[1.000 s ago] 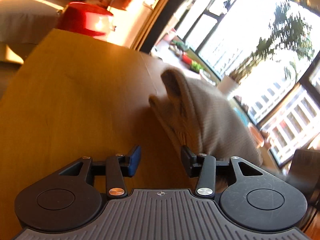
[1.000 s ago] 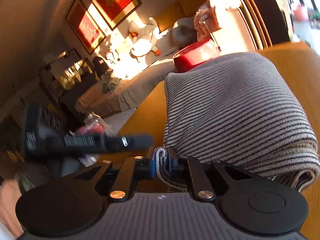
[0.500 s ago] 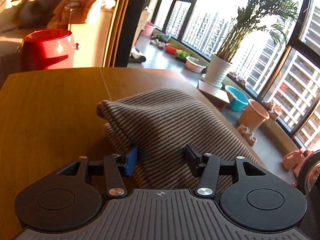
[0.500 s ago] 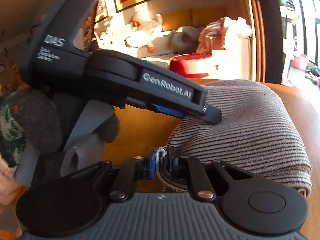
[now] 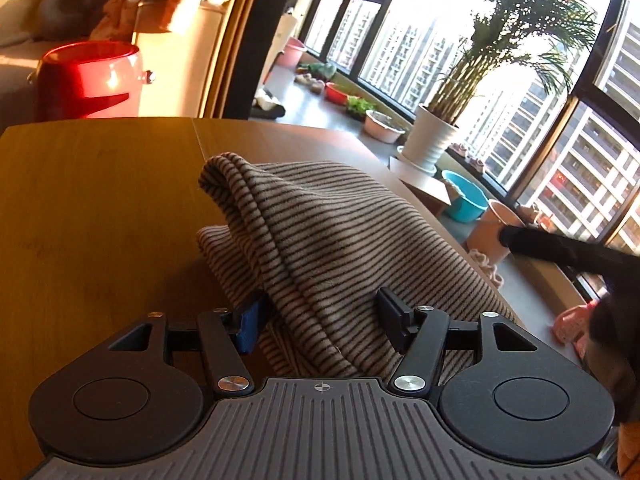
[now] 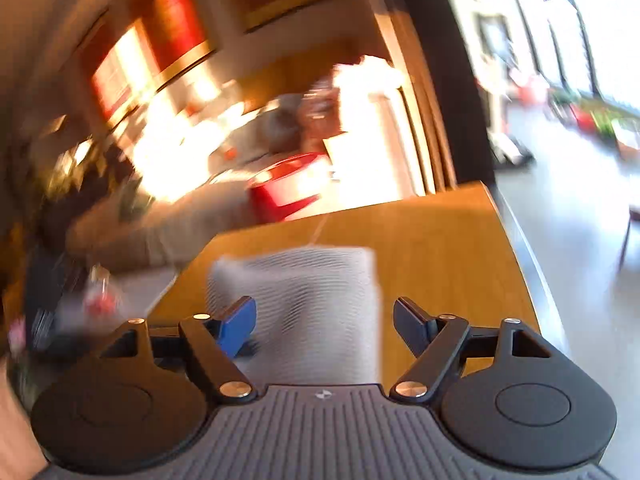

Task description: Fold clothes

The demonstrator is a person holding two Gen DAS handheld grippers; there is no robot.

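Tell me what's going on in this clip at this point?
A person with a handheld gripper in each hand is folding a striped garment on a wooden table. The left gripper is open, its fingers straddling the bunched cloth without pinching it. The right gripper is open too, above the garment; that view is motion-blurred. The piece lies folded over, with one corner humped up.

no readable text, label, brand or number in either view, right wrist view blurred by motion, red wall pictures [image 6: 176,20] there too smeared to make out any characters
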